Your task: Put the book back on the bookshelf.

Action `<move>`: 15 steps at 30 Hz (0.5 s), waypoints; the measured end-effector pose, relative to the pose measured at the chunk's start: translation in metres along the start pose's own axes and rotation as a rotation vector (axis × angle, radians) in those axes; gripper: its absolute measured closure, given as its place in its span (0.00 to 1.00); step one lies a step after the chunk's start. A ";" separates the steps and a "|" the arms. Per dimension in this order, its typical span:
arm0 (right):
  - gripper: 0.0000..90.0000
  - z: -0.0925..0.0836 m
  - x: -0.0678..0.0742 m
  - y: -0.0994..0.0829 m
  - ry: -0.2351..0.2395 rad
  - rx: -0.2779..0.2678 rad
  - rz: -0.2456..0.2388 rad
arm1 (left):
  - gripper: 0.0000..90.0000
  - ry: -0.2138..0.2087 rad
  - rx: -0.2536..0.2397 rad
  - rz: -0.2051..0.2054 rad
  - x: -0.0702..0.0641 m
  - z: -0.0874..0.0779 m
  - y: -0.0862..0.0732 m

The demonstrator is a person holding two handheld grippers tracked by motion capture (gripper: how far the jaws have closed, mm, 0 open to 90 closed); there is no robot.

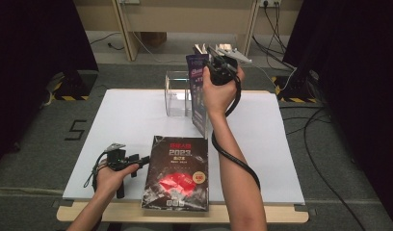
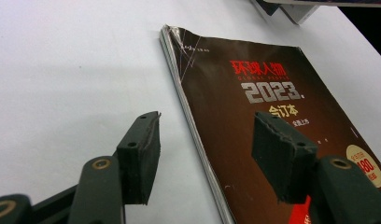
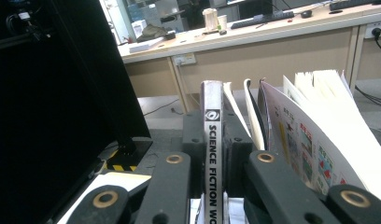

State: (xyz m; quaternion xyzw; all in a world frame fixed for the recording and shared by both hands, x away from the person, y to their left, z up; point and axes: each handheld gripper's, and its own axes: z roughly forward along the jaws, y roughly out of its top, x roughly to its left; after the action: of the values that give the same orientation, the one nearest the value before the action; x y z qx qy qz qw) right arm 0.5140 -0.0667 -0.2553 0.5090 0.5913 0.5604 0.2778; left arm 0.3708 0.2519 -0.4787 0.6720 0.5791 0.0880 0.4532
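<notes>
The right tool [image 1: 218, 67] is held high above the far middle of the white desk [image 1: 127, 115], and its two black jaws are pressed on the spine of a magazine [image 1: 198, 91]. In the right gripper view the spine with the words "SCIENCE FICTION" [image 3: 211, 154] stands straight up between the pads, and the loose pages fan out to the right of it. In the high view this magazine hangs upright with its long axis vertical; its lower edge is near the desk, just beside a clear plastic box [image 1: 176, 94] that stands behind it on the left.

A second magazine, the dark one with "2023" [image 1: 177, 173], lies flat on the near middle of the desk. Its long axis runs from the near edge to the far side, and its title end points away from the person.

The left tool [image 1: 132, 161] rests low on the desk, just left of this dark magazine. Its jaws are spread apart and pinch nothing; in the left gripper view the magazine's edge [image 2: 198, 140] lies between and beyond them.
</notes>
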 end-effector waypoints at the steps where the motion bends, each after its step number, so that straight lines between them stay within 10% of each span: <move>1: 0.92 0.002 -0.001 0.000 -0.003 0.000 0.002 | 0.46 0.000 0.001 0.000 0.000 0.000 0.000; 15: 0.92 0.030 -0.001 0.000 -0.031 -0.005 -0.004 | 0.46 -0.002 0.008 -0.002 0.001 0.002 -0.002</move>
State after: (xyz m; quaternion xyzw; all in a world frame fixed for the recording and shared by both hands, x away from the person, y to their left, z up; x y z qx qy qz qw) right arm 0.5414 -0.0567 -0.2621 0.5157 0.5865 0.5536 0.2892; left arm 0.3711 0.2519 -0.4816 0.6734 0.5796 0.0847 0.4509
